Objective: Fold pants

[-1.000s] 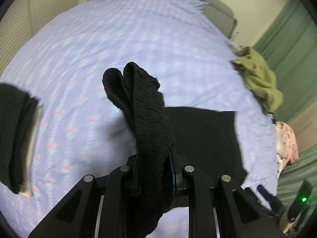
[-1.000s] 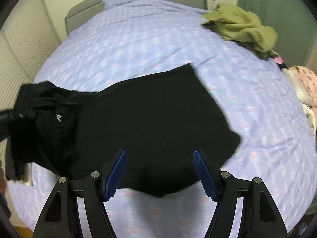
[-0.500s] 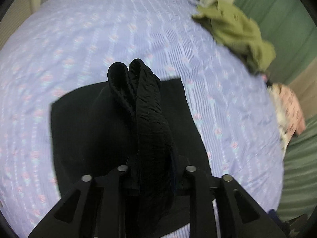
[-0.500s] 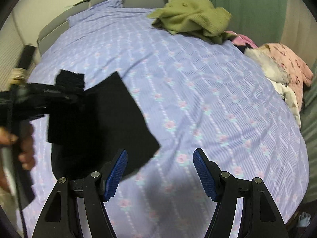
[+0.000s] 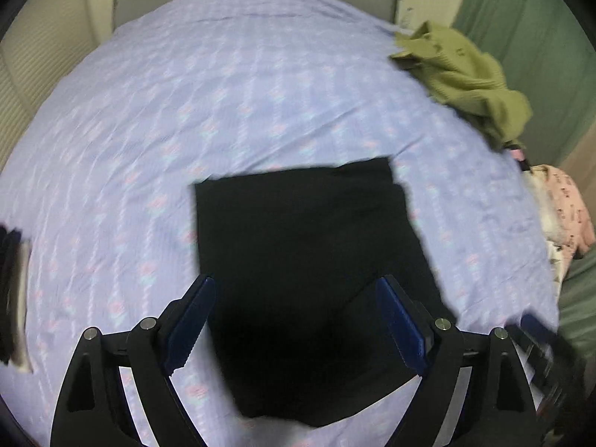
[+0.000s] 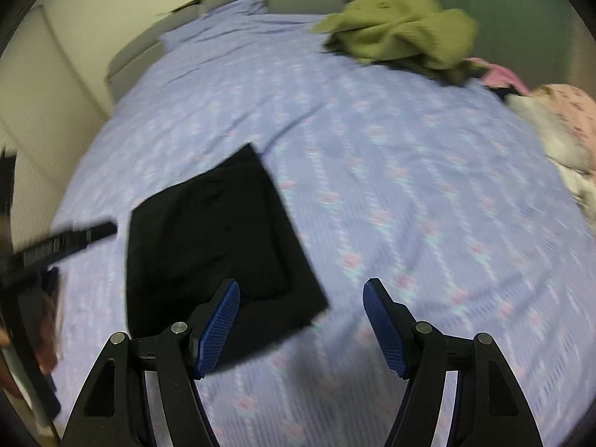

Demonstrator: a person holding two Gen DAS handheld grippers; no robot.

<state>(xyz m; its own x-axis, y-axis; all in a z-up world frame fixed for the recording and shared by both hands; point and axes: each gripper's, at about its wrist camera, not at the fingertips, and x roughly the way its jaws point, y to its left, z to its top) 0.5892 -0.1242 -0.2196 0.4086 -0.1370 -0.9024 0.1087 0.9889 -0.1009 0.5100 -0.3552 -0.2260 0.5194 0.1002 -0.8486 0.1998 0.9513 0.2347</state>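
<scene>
Now both spread and empty — left tool [image 5: 294, 320] no longer clamping pants [image 5: 309, 260], right tool [image 6: 301, 320] unchanged.

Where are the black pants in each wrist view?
Left wrist: the pants lie folded at center and bottom, between the open fingers.
Right wrist: the pants lie left of center, by the left finger.
Shared landmark: the green garment at upper right.
</scene>
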